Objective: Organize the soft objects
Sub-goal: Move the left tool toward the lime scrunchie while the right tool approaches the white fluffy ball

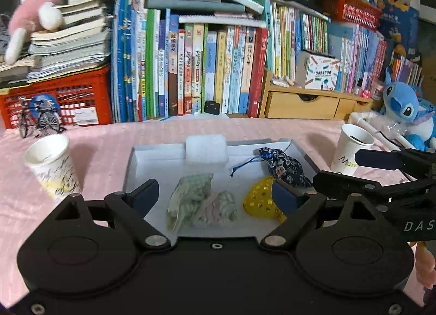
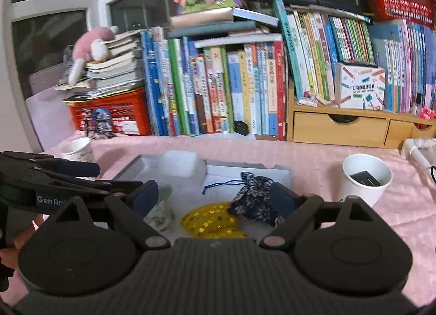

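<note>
A shallow white tray (image 1: 136,162) (image 2: 245,170) lies on the pink tablecloth. In it are a white foam block (image 1: 205,149) (image 2: 182,164), a green, white and pink cloth bundle (image 1: 201,203) (image 2: 162,211), a yellow sequined pouch (image 1: 259,200) (image 2: 211,221) and a dark blue floral drawstring pouch (image 1: 286,165) (image 2: 253,200). My left gripper (image 1: 215,196) (image 2: 117,177) hovers open over the tray's near side, above the cloth bundle. My right gripper (image 2: 214,196) (image 1: 339,166) is open too, above the yellow pouch. Neither holds anything.
A patterned paper cup (image 1: 51,165) (image 2: 77,149) stands left of the tray, and a white cup (image 1: 351,149) (image 2: 365,181) with a dark object inside stands right. Behind are rows of books, a red crate (image 1: 68,102), a model bicycle (image 1: 38,121), wooden drawers (image 2: 340,127) and a blue plush (image 1: 406,108).
</note>
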